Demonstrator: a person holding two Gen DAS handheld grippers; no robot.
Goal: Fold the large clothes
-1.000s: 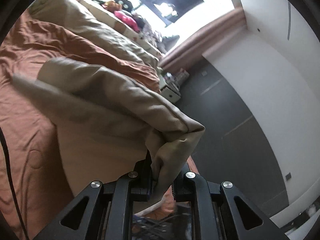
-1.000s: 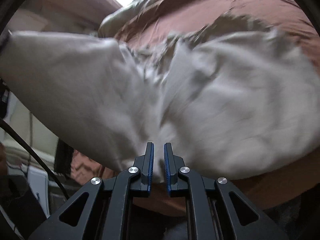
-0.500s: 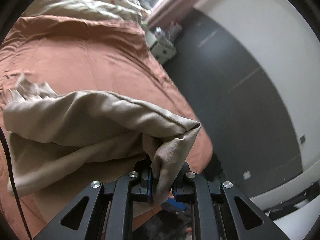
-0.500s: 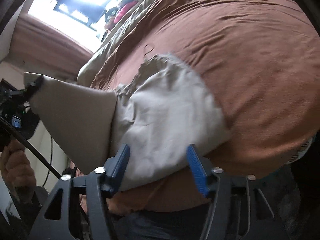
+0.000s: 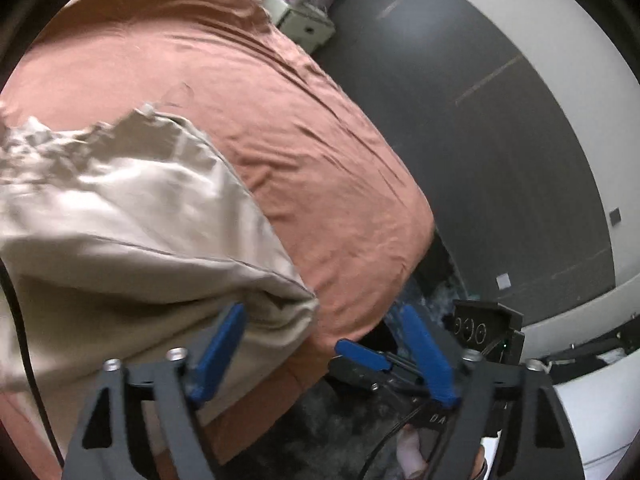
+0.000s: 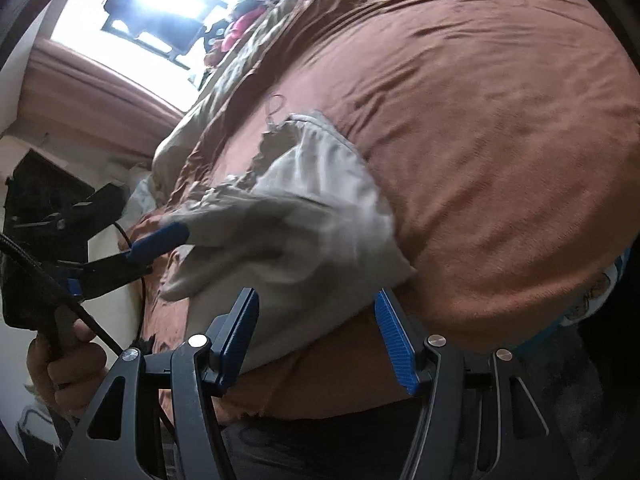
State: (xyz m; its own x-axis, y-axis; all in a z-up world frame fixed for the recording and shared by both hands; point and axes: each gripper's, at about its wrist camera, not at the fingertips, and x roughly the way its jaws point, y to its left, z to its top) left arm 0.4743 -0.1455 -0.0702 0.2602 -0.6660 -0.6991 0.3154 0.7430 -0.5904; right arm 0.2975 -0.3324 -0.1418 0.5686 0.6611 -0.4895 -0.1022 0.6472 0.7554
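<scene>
A home bedroom: a bed (image 6: 500, 128) under a rust-brown cover fills the scene, with a bright window (image 6: 160, 4) and pink curtain (image 6: 92, 100) at the far end, a pale nightstand (image 5: 304, 20) beside it.

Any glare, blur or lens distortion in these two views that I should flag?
Right wrist: the window is blown out white; the beige garment is smeared by motion near its lower fold. Left wrist: garment slightly soft; fisheye bends the brown bedspread and wall into curves, with a dark vignette at the corners.
</scene>
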